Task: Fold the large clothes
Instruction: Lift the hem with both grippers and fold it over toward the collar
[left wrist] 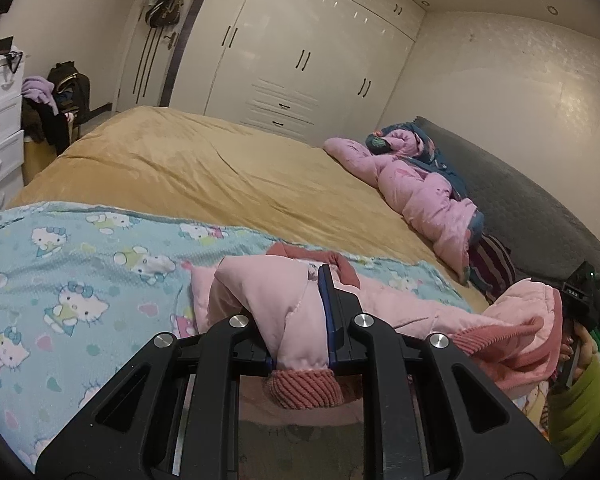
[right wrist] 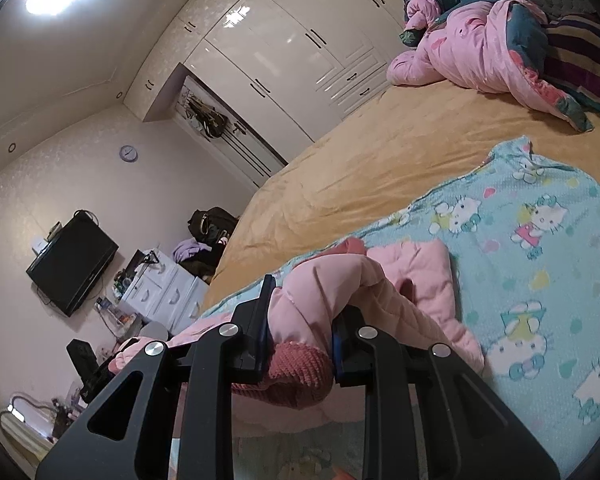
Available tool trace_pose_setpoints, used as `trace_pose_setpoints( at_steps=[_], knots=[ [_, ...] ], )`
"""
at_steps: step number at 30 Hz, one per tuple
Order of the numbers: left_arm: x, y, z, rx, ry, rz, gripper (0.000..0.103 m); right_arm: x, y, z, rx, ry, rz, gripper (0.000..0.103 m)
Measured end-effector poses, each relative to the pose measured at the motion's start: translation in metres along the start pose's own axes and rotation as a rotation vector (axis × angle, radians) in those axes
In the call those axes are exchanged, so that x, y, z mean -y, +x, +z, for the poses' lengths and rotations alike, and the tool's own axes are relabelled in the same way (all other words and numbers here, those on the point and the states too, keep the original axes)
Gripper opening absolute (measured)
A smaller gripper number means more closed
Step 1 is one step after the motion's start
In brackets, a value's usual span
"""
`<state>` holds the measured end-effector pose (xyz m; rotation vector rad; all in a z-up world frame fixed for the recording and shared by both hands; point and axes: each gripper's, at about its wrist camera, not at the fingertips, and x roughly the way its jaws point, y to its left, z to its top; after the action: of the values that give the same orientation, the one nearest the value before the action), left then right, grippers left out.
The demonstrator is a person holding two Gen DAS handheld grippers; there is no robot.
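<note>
A pink quilted jacket [left wrist: 420, 308] with darker pink ribbed cuffs lies bunched on a light-blue cartoon-cat blanket [left wrist: 80, 264] on the bed. My left gripper [left wrist: 296, 320] is shut on a fold of the jacket near a ribbed cuff [left wrist: 304, 388]. My right gripper [right wrist: 300, 320] is shut on another part of the jacket [right wrist: 380, 280], with a ribbed cuff [right wrist: 296, 368] hanging between its fingers. The right gripper also shows in the left wrist view [left wrist: 576, 304], at the jacket's right end.
The bed has a mustard cover [left wrist: 204, 168]. A pink and blue quilt [left wrist: 424, 184] lies heaped by the grey headboard [left wrist: 532, 208]. White wardrobes [left wrist: 300, 48] stand behind. A white dresser [left wrist: 0, 132] and a pile of clothes [left wrist: 52, 104] stand at the left.
</note>
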<state>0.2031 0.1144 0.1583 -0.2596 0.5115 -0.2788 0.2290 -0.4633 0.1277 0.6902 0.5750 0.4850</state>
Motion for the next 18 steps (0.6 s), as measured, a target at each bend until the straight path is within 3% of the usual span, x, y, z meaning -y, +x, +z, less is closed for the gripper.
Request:
trace_pose_setpoints(
  at_steps=[18],
  knots=[
    [-0.023, 0.061, 0.036, -0.020, -0.041, 0.053, 0.010, 0.024, 0.059, 0.048, -0.017, 0.046, -0.052, 0.022]
  ],
)
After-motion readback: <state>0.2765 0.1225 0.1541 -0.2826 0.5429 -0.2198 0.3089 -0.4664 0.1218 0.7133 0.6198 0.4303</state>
